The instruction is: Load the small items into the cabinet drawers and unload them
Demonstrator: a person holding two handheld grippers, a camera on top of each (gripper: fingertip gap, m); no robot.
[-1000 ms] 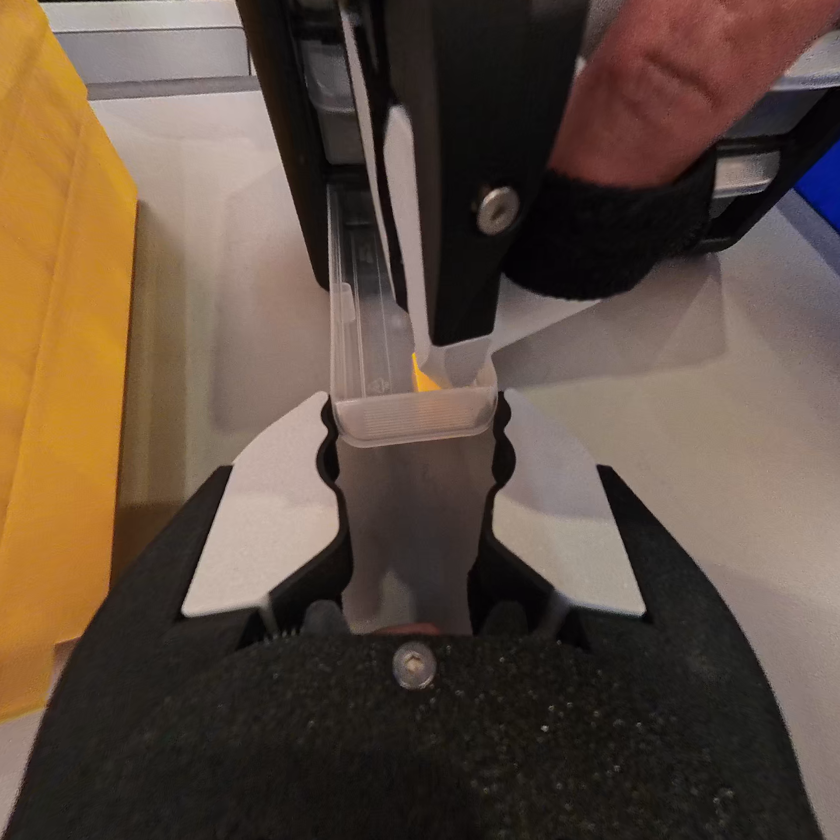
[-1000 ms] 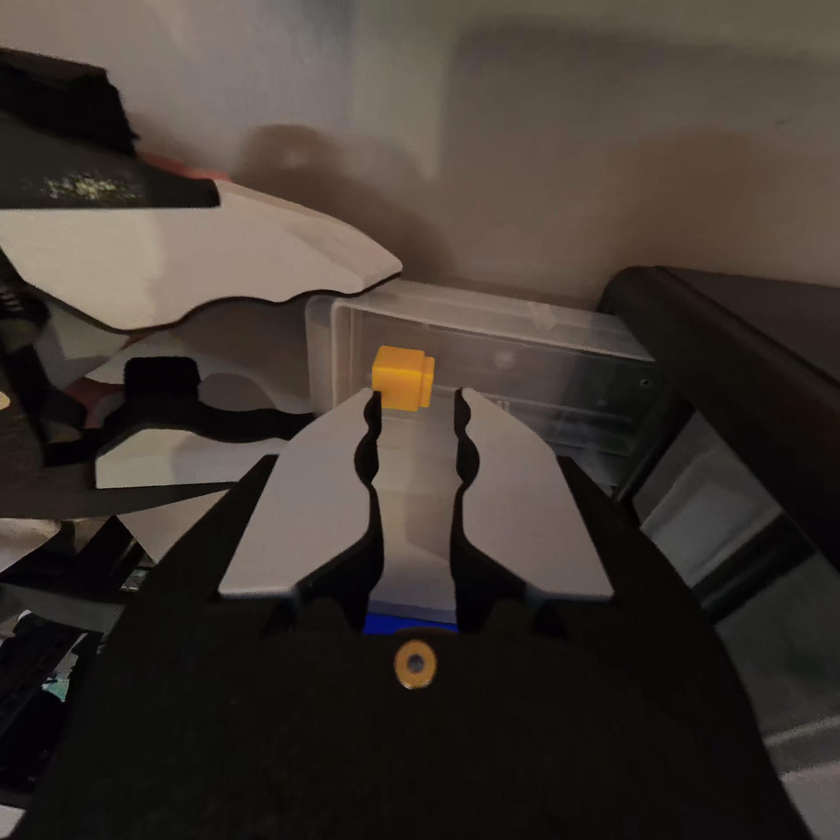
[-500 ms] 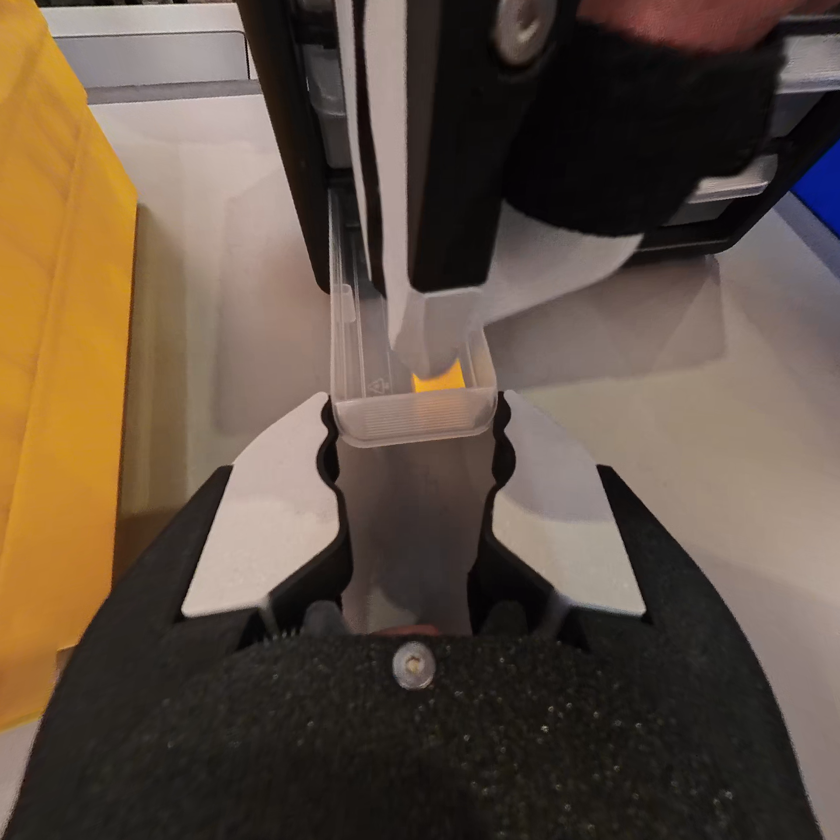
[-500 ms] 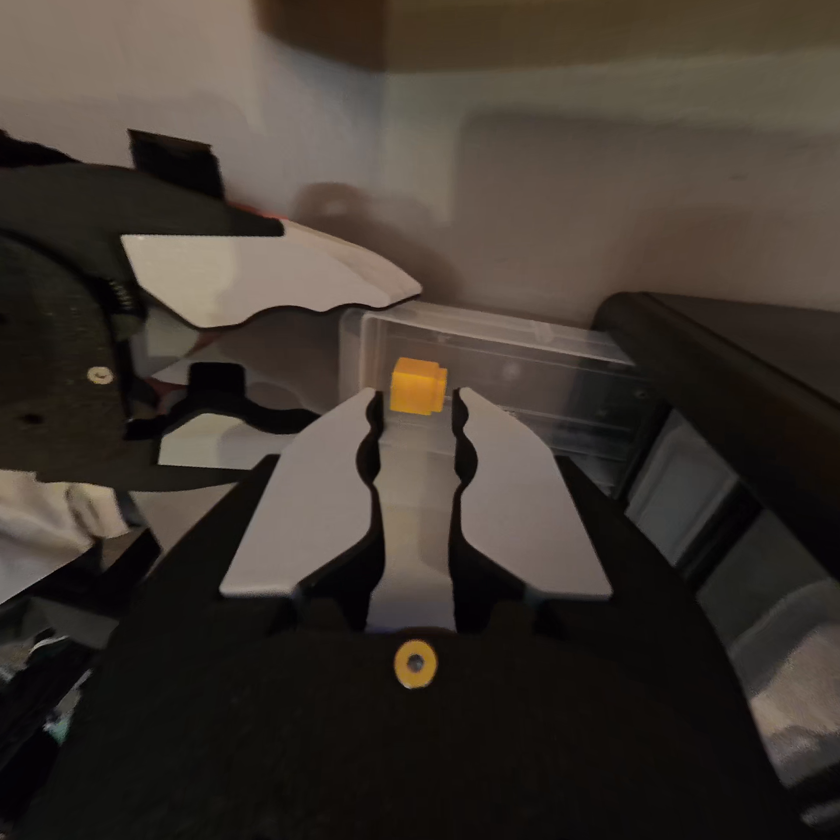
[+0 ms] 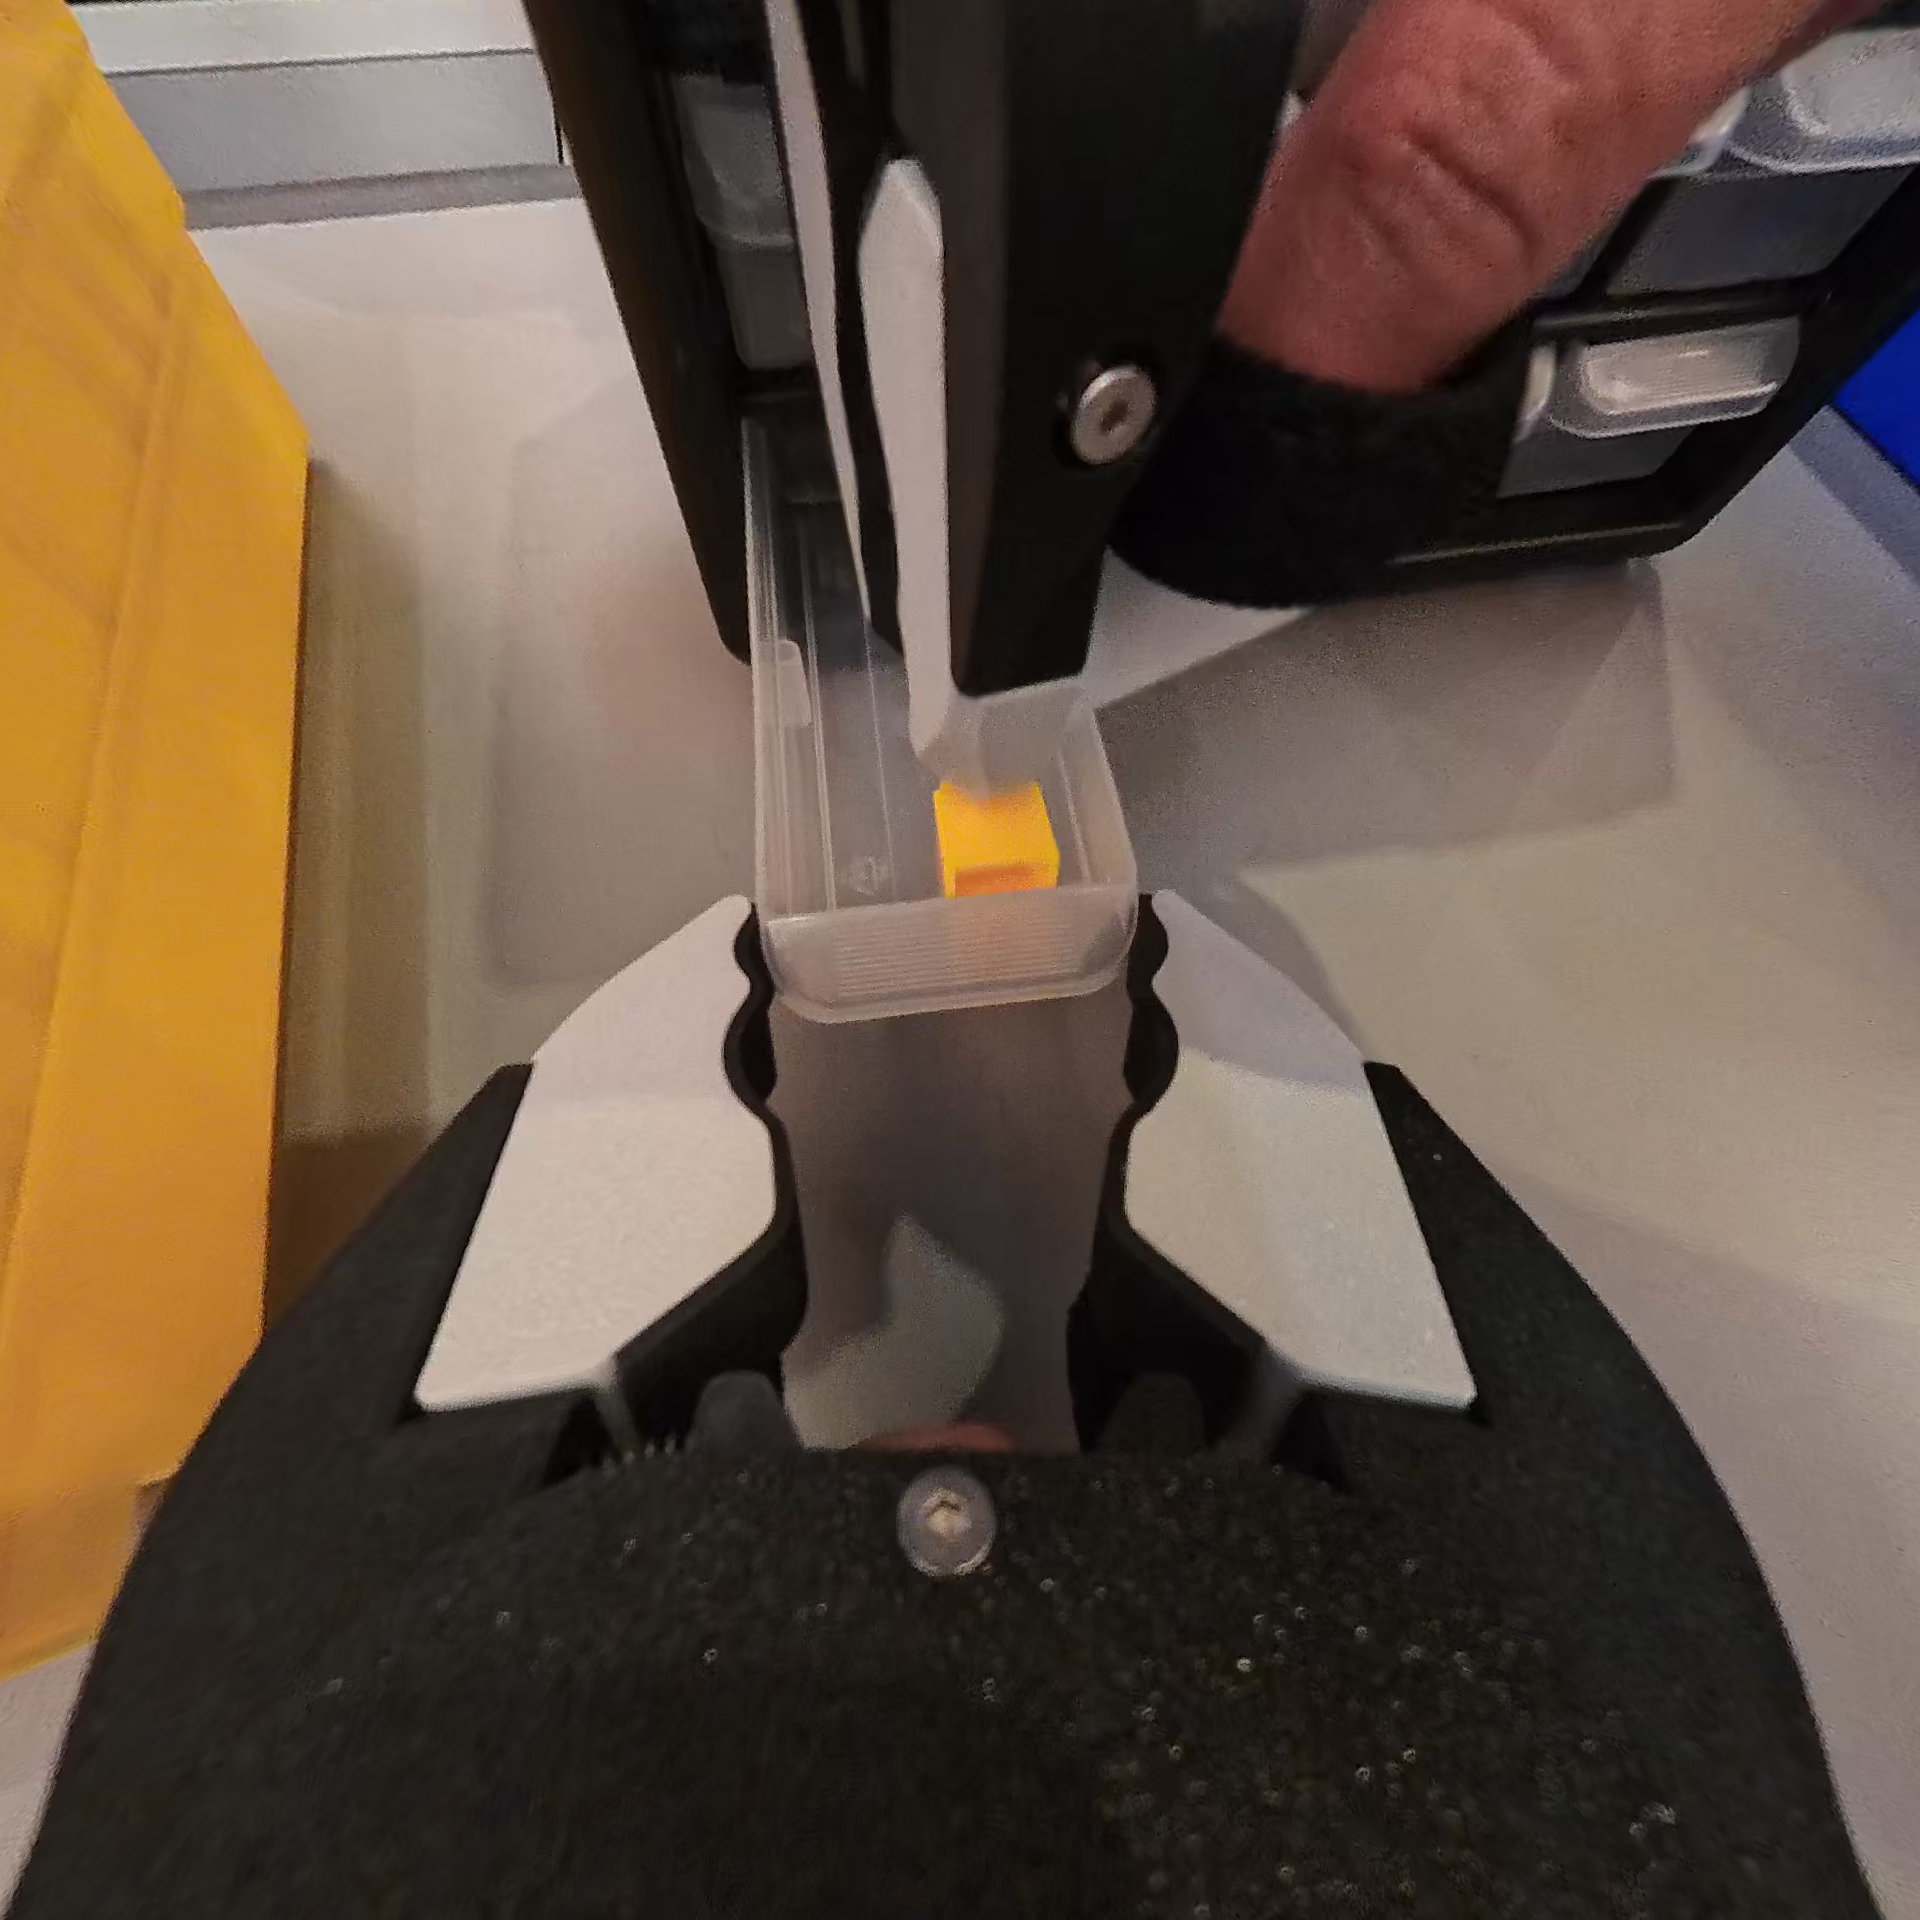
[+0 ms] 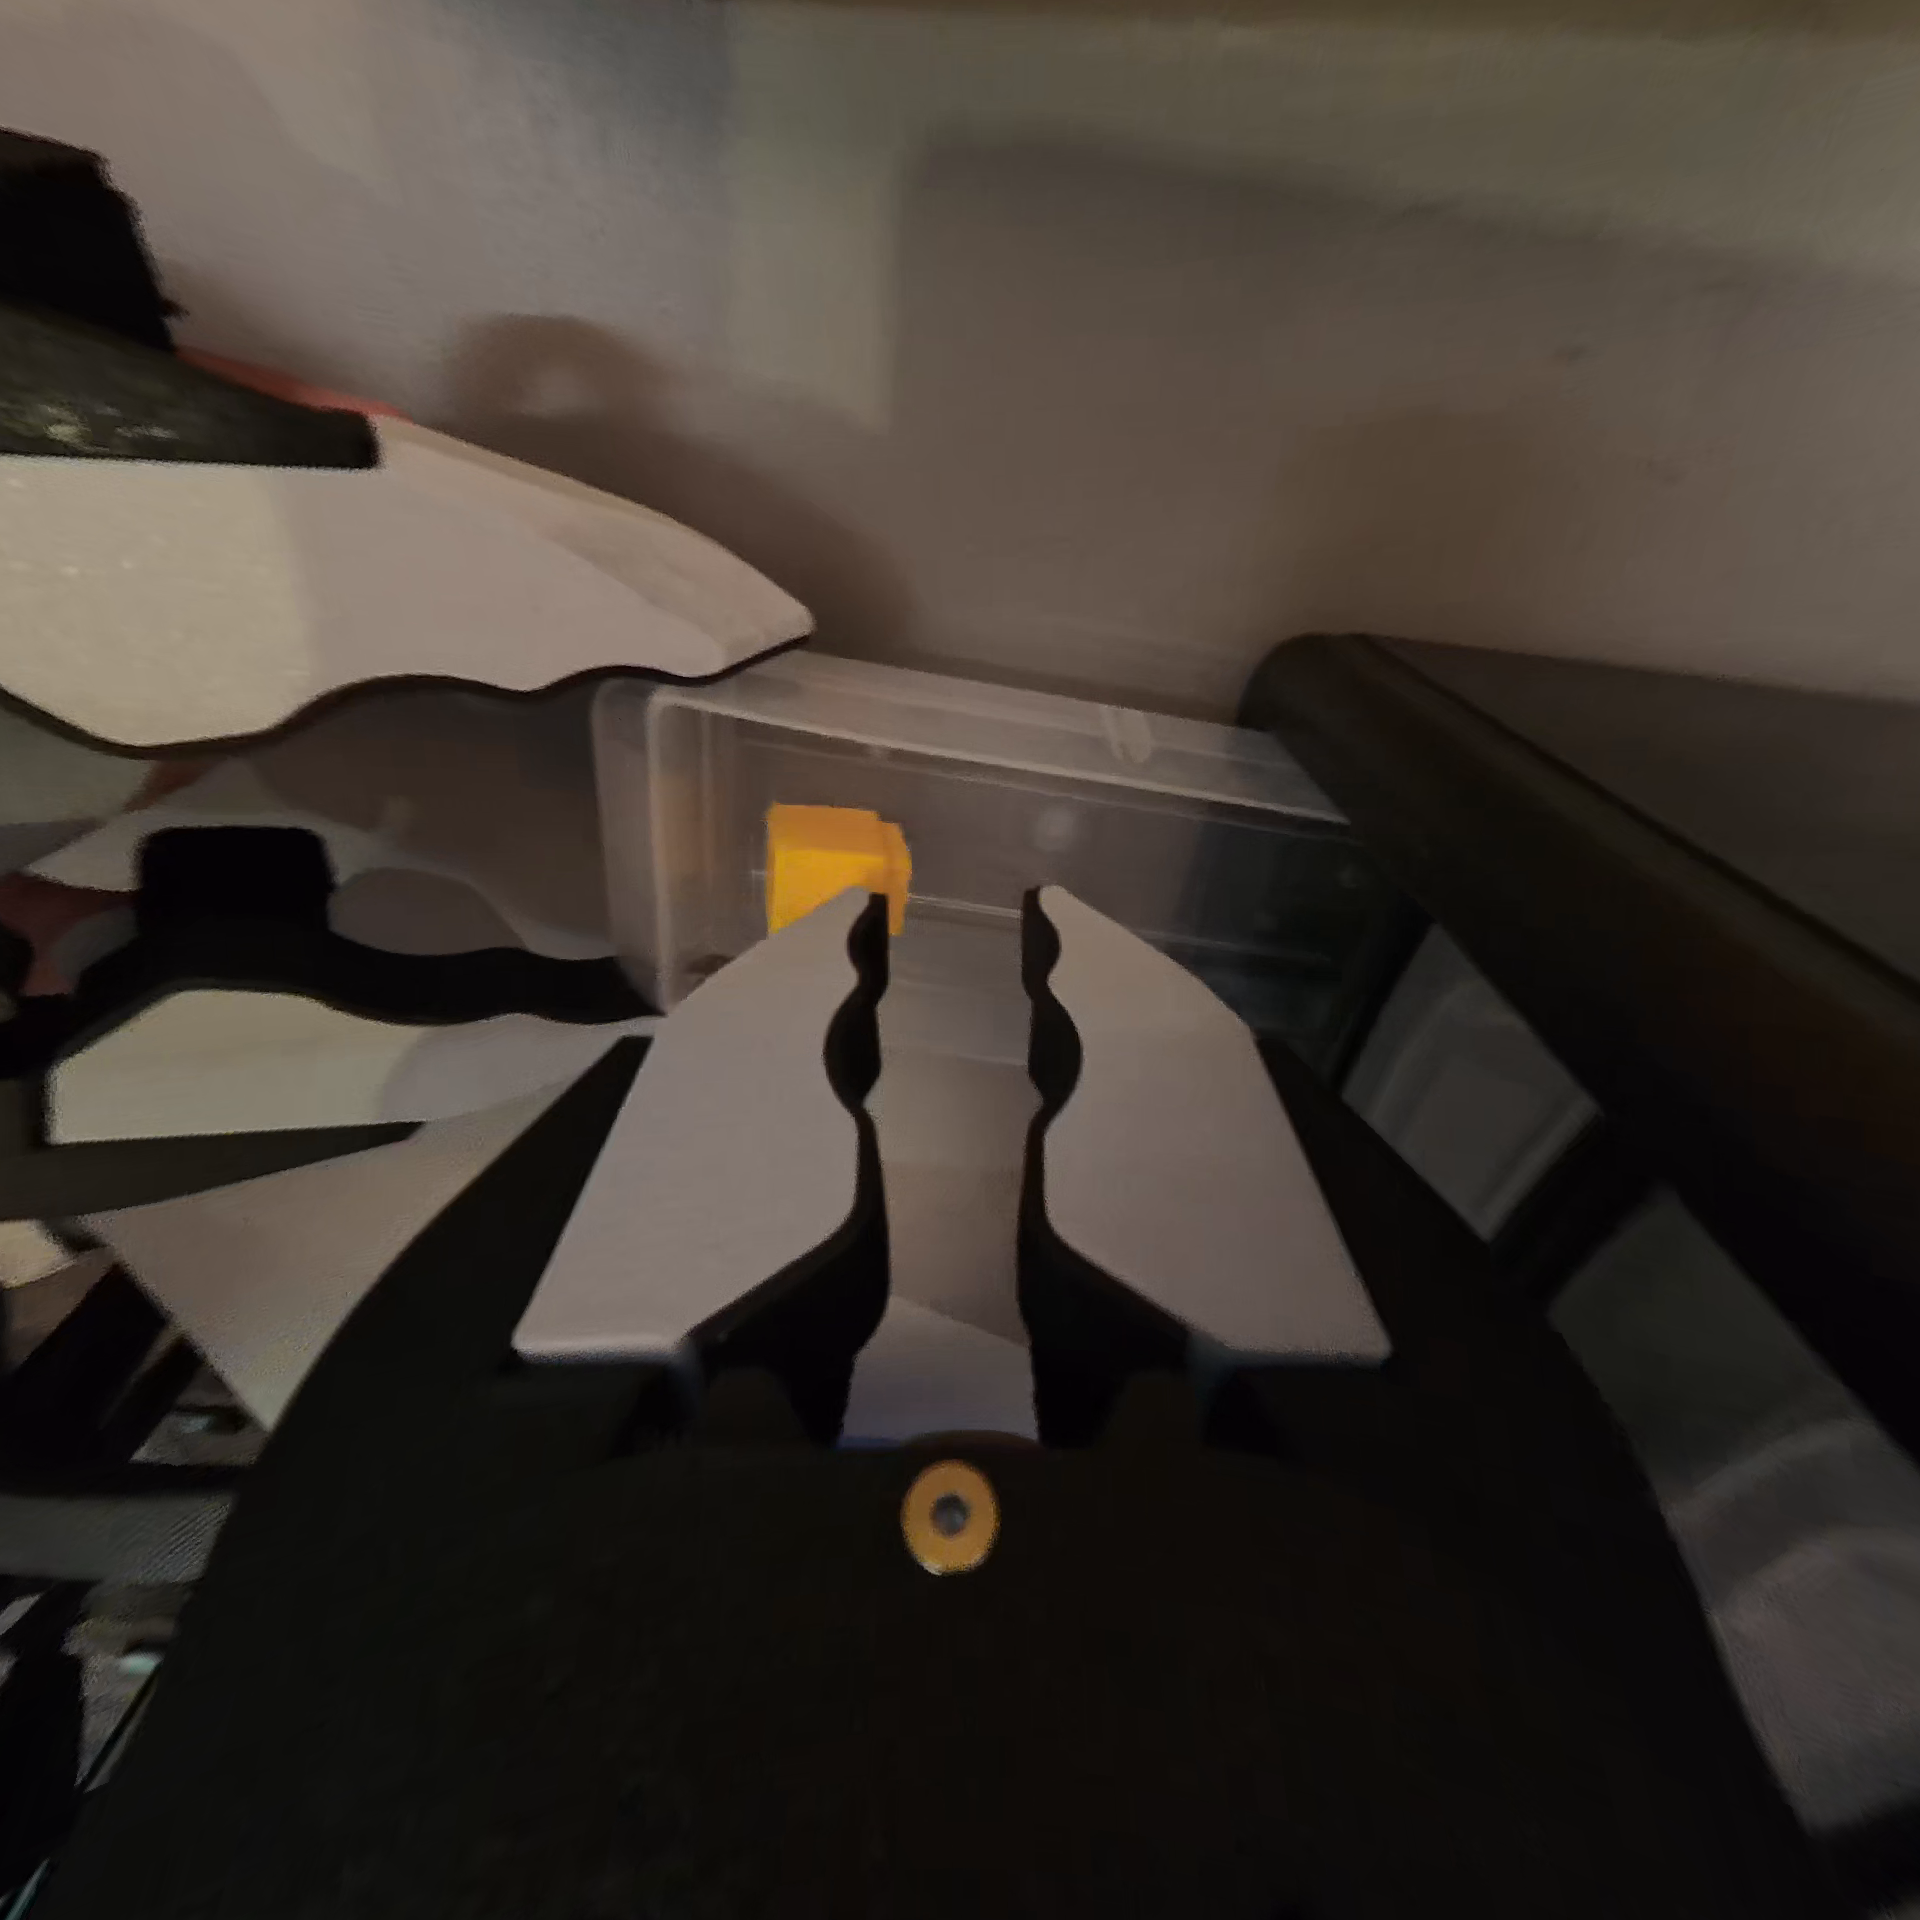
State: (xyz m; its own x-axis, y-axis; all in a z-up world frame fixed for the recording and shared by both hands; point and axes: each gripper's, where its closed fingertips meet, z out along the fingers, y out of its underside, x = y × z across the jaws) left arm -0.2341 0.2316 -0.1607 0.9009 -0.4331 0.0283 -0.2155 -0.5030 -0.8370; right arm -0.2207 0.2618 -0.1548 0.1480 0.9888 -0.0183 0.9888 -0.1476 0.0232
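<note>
A clear plastic drawer [image 5: 810,790] is pulled out of the black cabinet [image 5: 665,312]. My left gripper [image 5: 945,935] is shut on the drawer's front end, one fingertip on each side. A small yellow block [image 5: 992,842] lies inside the drawer near that front. My right gripper [image 5: 966,727] comes down from above, its tips just over the block. In the right wrist view the right gripper [image 6: 954,914] is open with a narrow gap. There the block [image 6: 821,862] sits beyond the left tip inside the drawer [image 6: 1039,769], not between the fingers.
A yellow padded bag [image 5: 125,727] lies along the left on the white table [image 5: 1558,935]. More closed drawers [image 5: 1662,374] show in the cabinet at the right, with something blue [image 5: 1896,384] beyond. A person's finger [image 5: 1455,187] rests on the right gripper. My two grippers' fingertips are within a few centimetres of each other. My right tips are roughly 7 cm from the black cabinet [image 5: 665,312].
My right gripper dipped into the drawer with the block, then rose a little. The block has left its tips and now lies in the drawer. My left gripper has not moved.
</note>
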